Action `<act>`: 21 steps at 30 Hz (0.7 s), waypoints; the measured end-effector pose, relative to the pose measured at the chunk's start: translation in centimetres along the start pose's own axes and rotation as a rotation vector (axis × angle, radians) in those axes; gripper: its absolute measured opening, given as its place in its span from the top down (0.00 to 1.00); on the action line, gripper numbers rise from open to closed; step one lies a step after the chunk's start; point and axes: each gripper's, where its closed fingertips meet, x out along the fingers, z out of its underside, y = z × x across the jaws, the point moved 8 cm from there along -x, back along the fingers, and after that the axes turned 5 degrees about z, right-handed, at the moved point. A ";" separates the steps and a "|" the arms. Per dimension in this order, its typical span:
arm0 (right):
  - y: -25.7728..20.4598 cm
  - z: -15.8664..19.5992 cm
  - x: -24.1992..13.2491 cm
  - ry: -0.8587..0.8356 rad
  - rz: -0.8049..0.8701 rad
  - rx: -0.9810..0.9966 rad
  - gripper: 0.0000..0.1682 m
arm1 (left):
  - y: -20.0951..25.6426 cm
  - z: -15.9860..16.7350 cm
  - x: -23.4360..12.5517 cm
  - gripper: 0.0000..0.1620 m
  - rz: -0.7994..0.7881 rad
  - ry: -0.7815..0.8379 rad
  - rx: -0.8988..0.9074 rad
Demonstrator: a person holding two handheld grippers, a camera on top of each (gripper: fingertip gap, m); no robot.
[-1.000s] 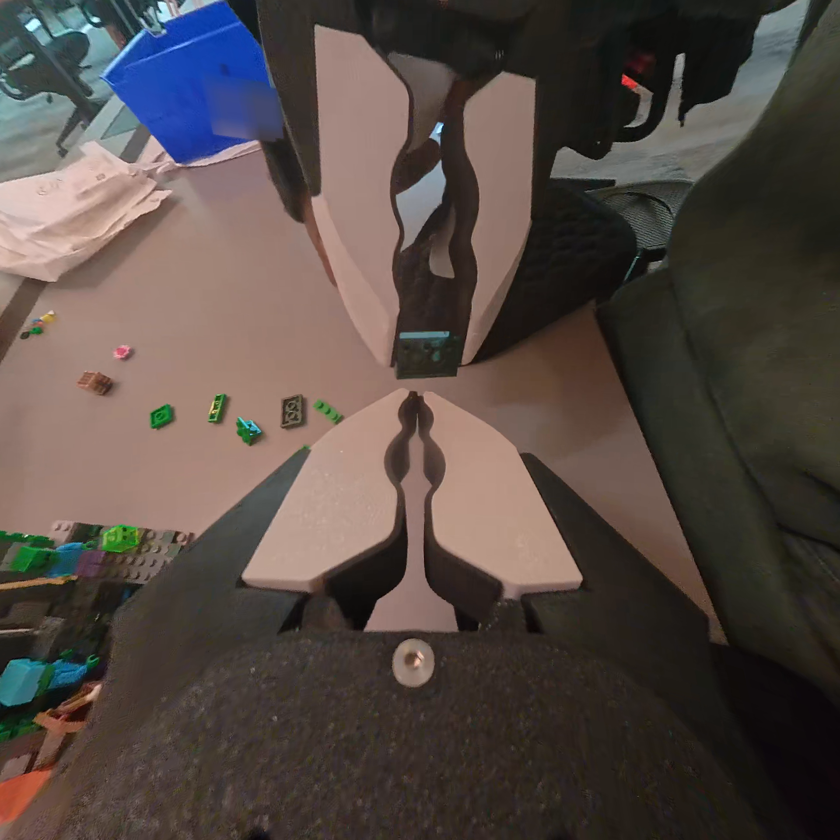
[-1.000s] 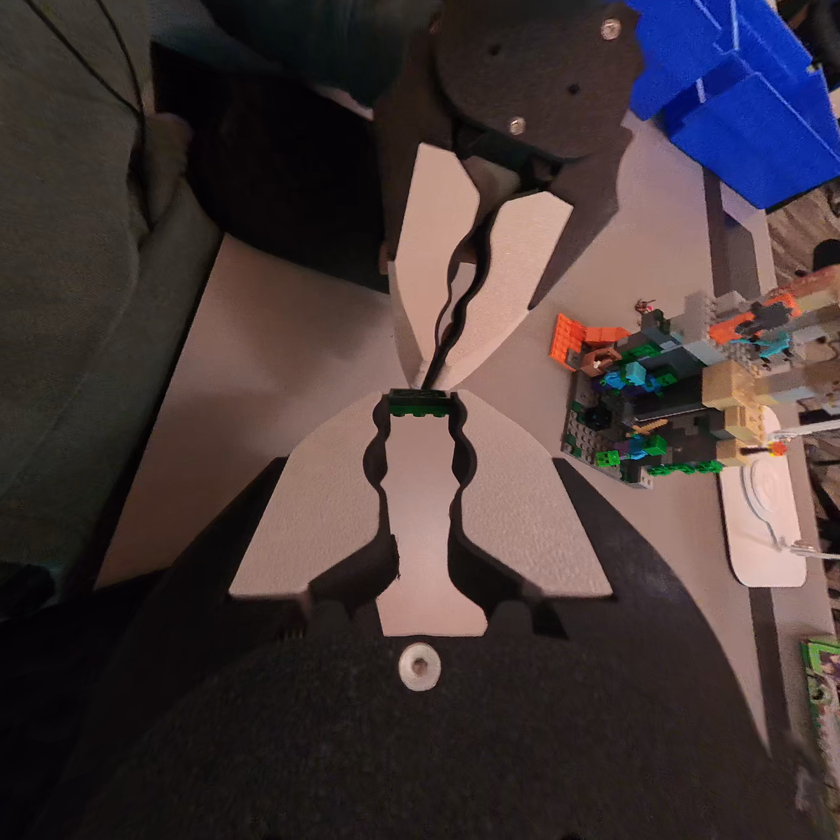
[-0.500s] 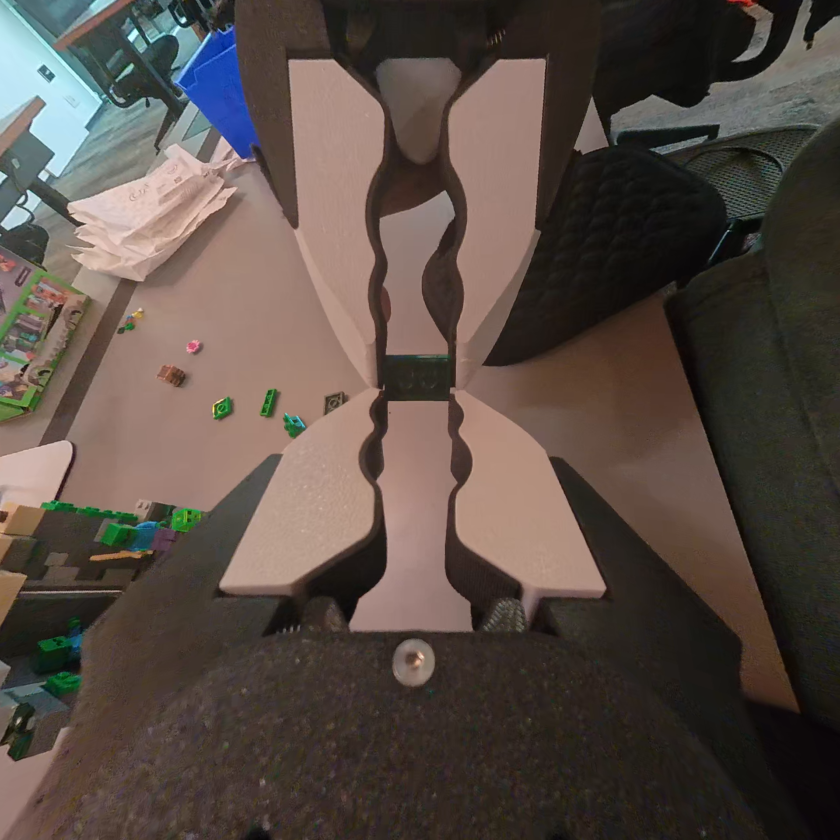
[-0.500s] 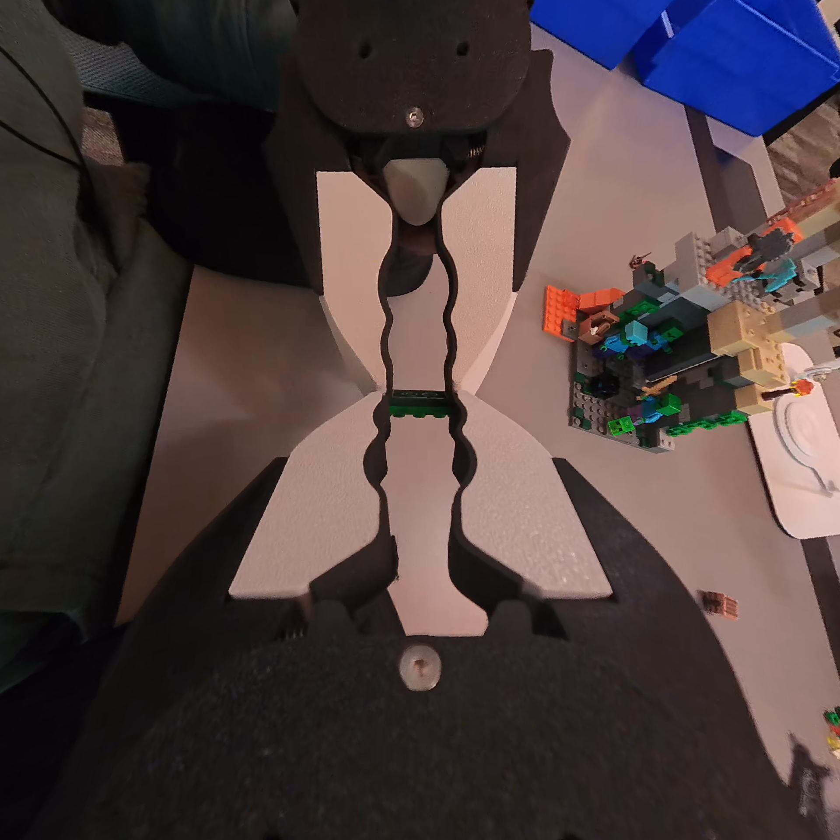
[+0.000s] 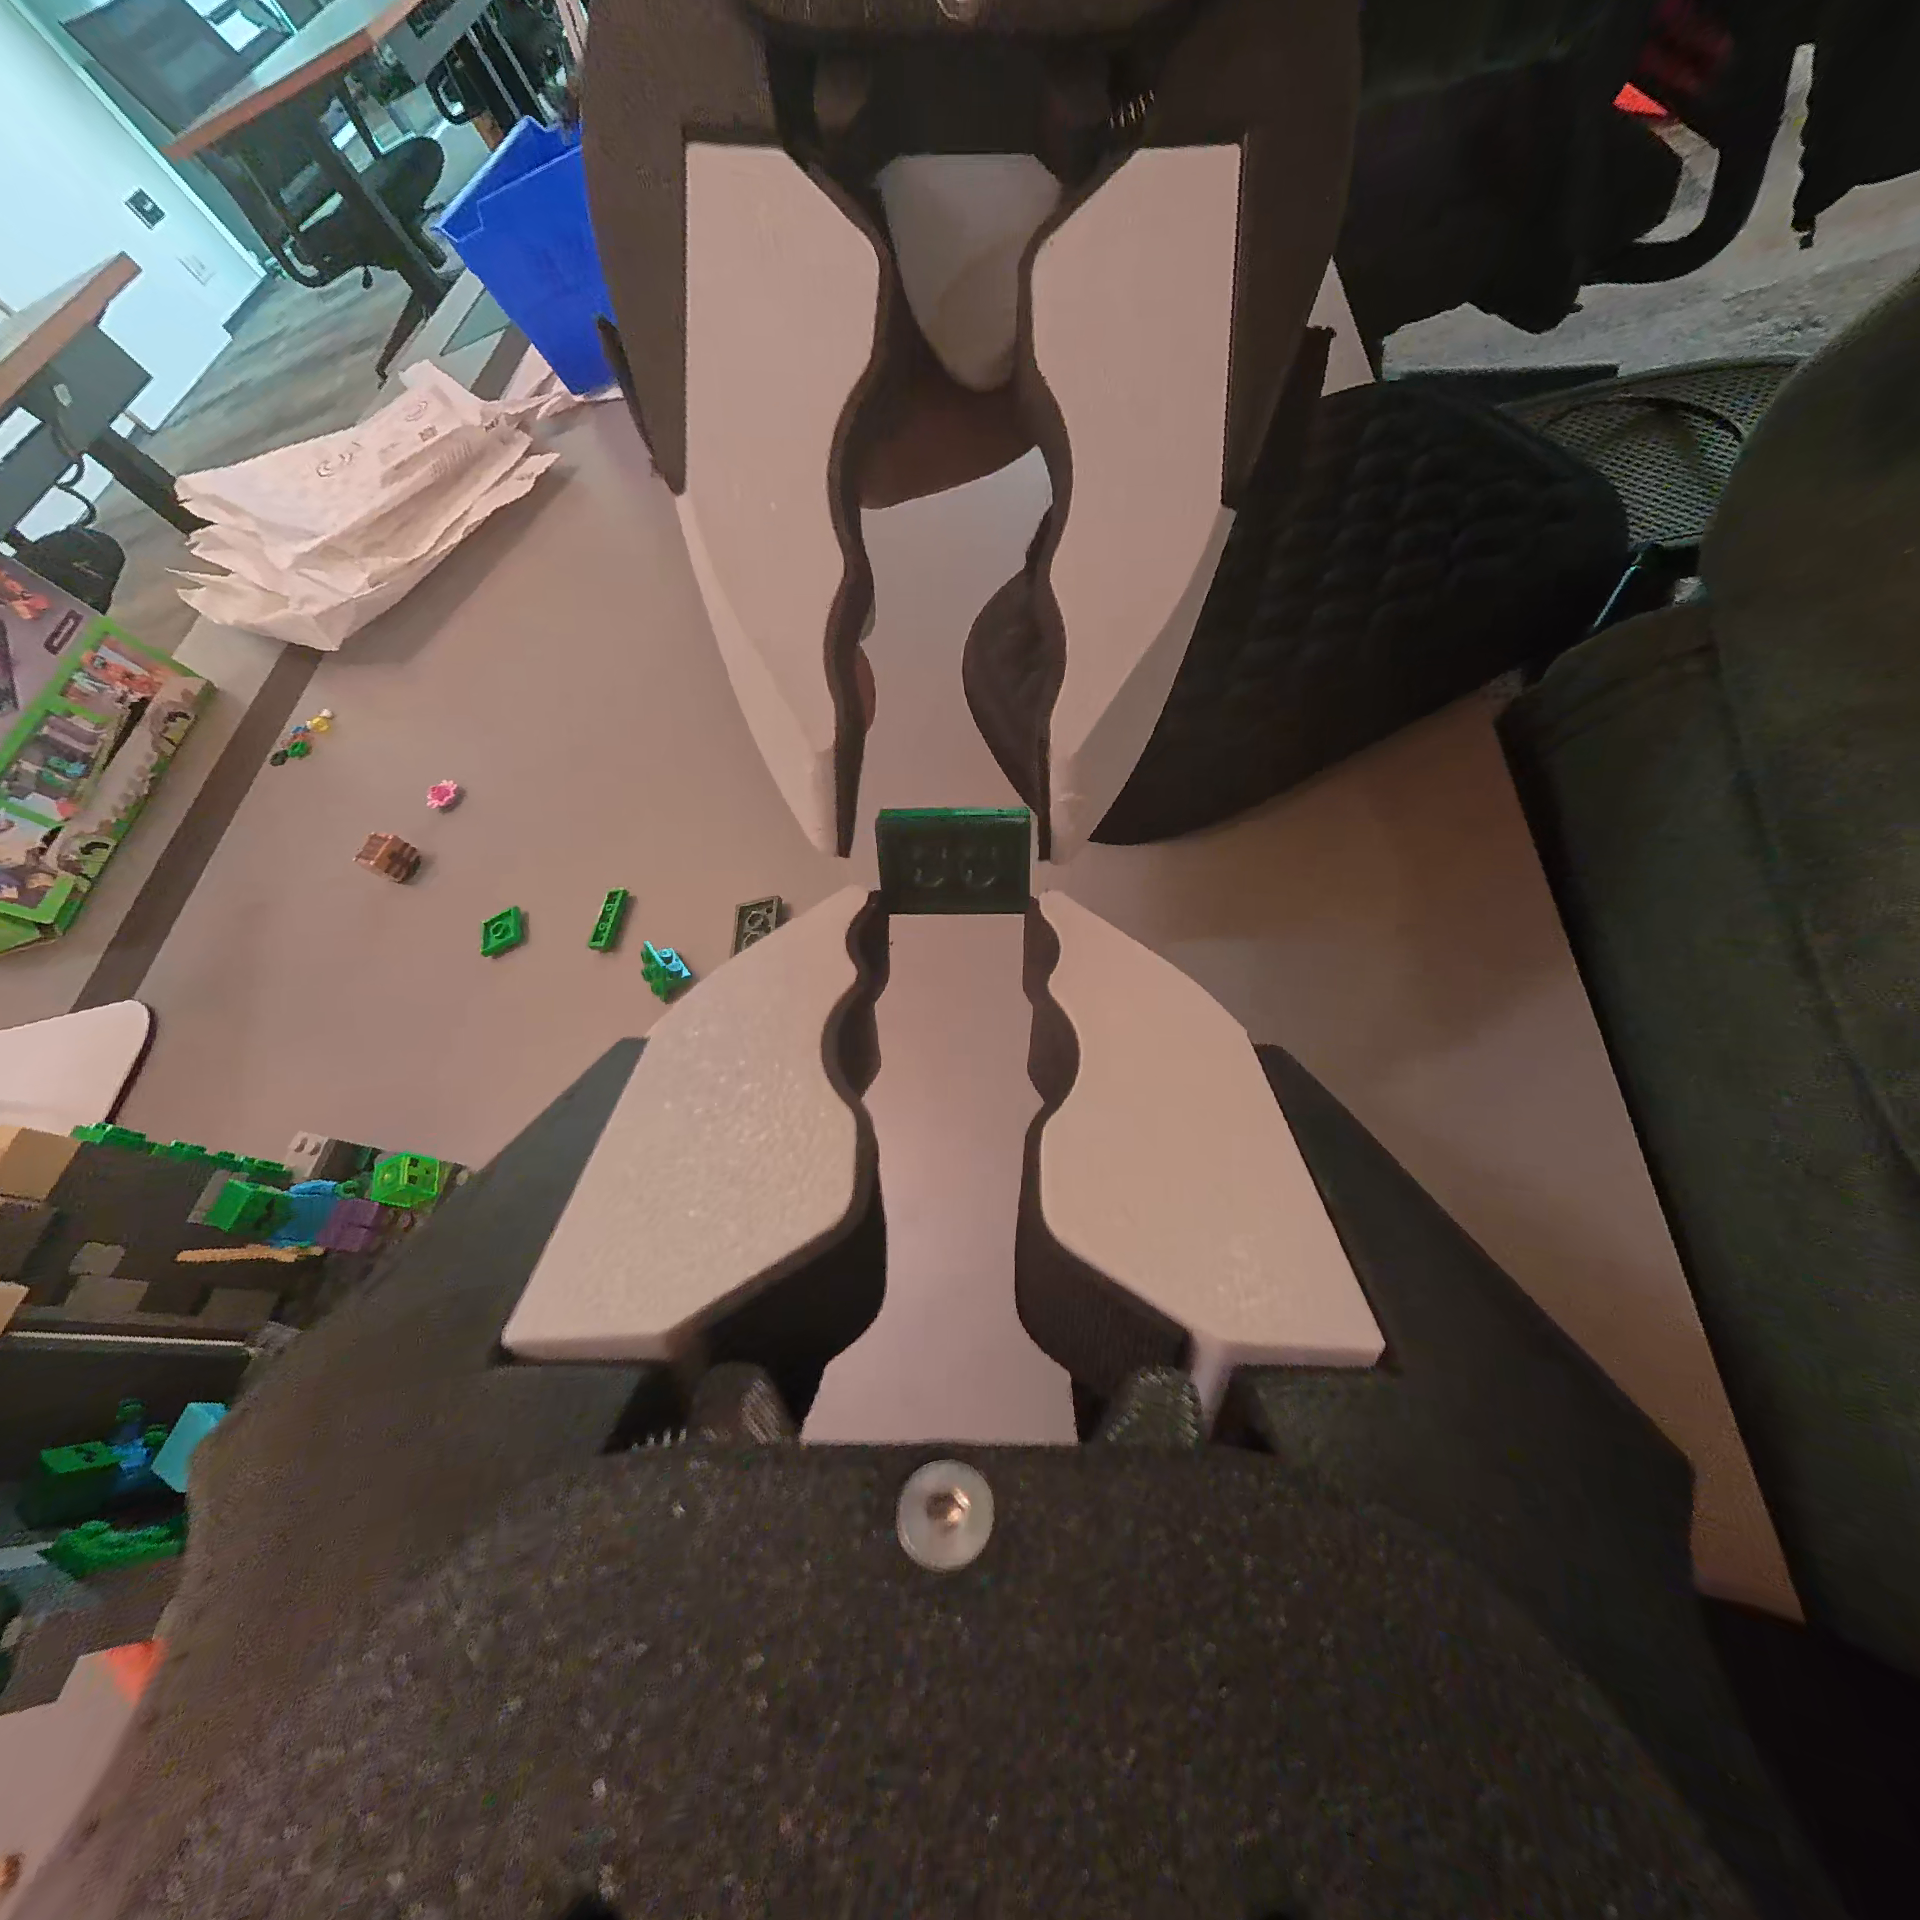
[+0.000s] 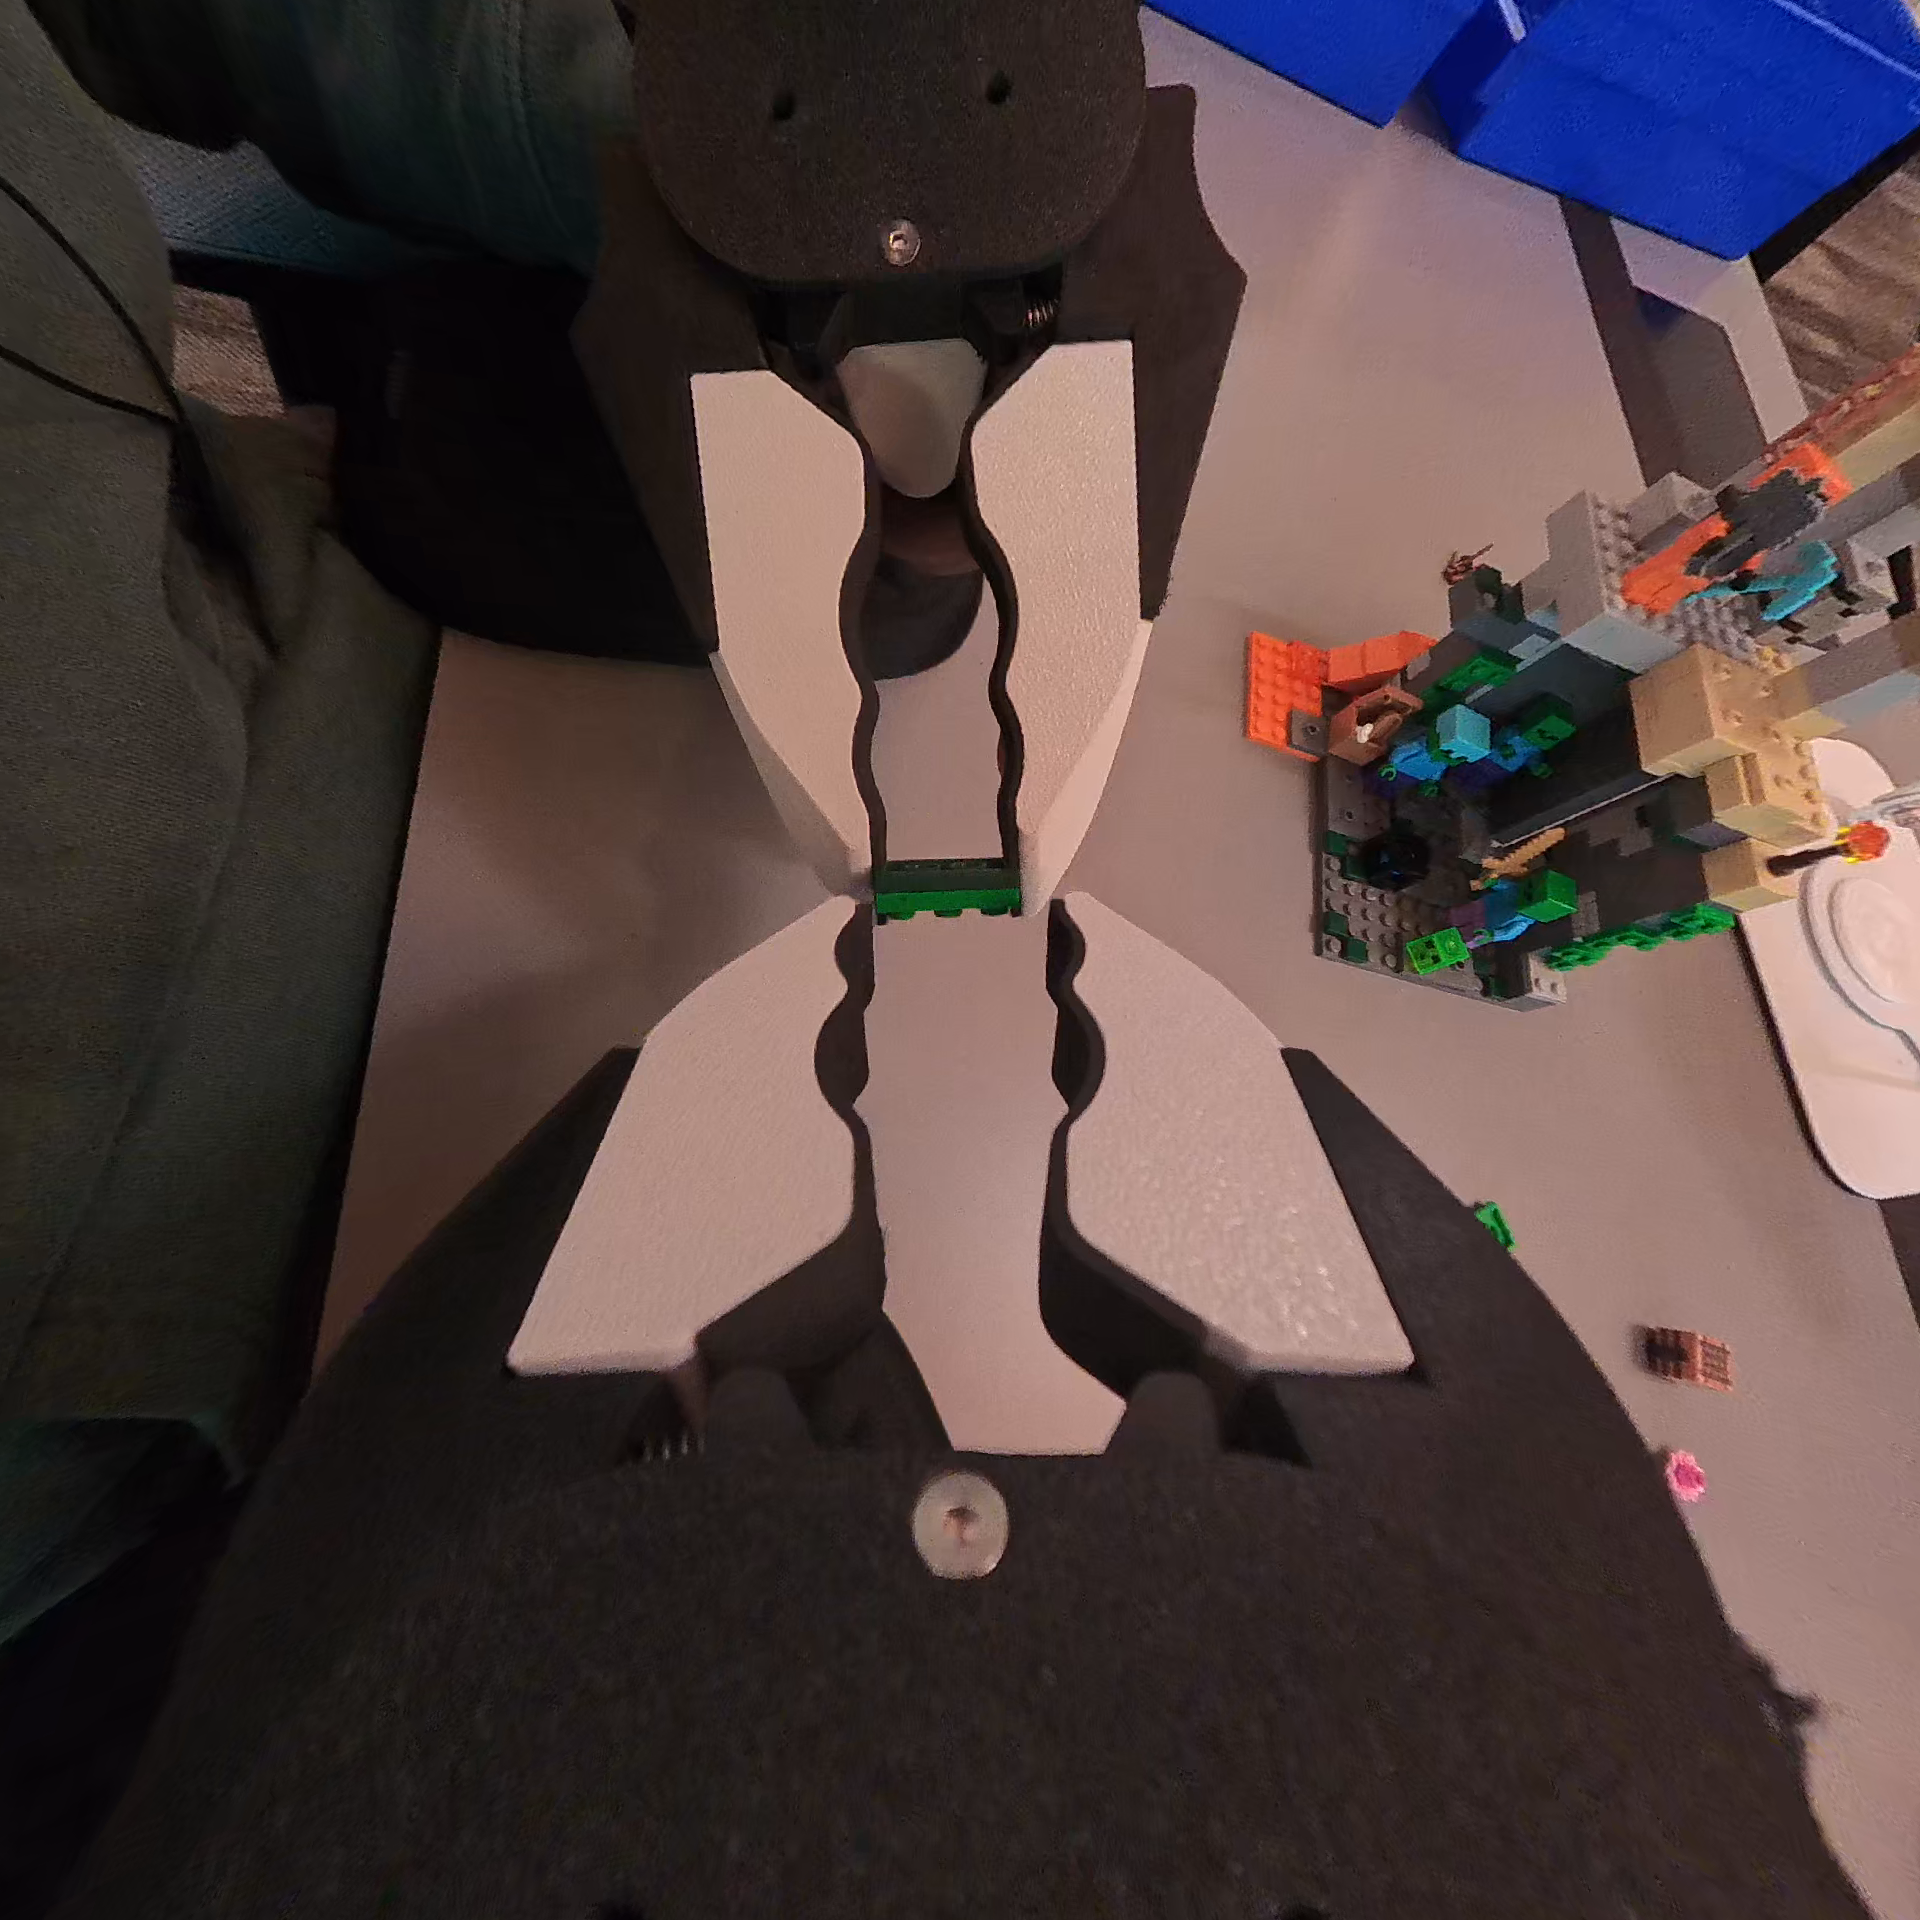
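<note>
A small green toy-brick plate (image 5: pixel 956 860) hangs above the grey table (image 5: pixel 1299 987) between two grippers that meet tip to tip. My left gripper (image 5: pixel 951 904) is shut on the plate, with its fingertips pressed on the plate's two ends. My right gripper (image 5: pixel 948 826) faces it from the far side, and its fingers stand slightly wider than the plate. In the right wrist view the plate (image 6: pixel 945 891) sits in the tips of the left gripper (image 6: pixel 940 873). The right gripper (image 6: pixel 956 920) is open, with a gap on the plate's right side.
A multicoloured brick model (image 6: pixel 1558 831) stands on the table. Loose small pieces (image 5: pixel 608 920) lie on the table to the left. Blue bins (image 6: pixel 1662 104), white paper bags (image 5: pixel 353 509), a printed box (image 5: pixel 73 769) and a white pad (image 6: pixel 1860 987) lie farther out. A person's dark clothing (image 5: pixel 1766 831) borders the table's edge. My left and right fingertips are right by each other.
The left gripper was shut and empty, then opened around the plate held by the right gripper and closed on it. The right gripper's fingers have since spread off the plate.
</note>
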 end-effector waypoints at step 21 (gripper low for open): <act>-0.8 -0.4 0.8 -0.045 0.010 -0.097 0.85 | 0.4 0.3 0.4 0.84 0.000 -0.062 0.021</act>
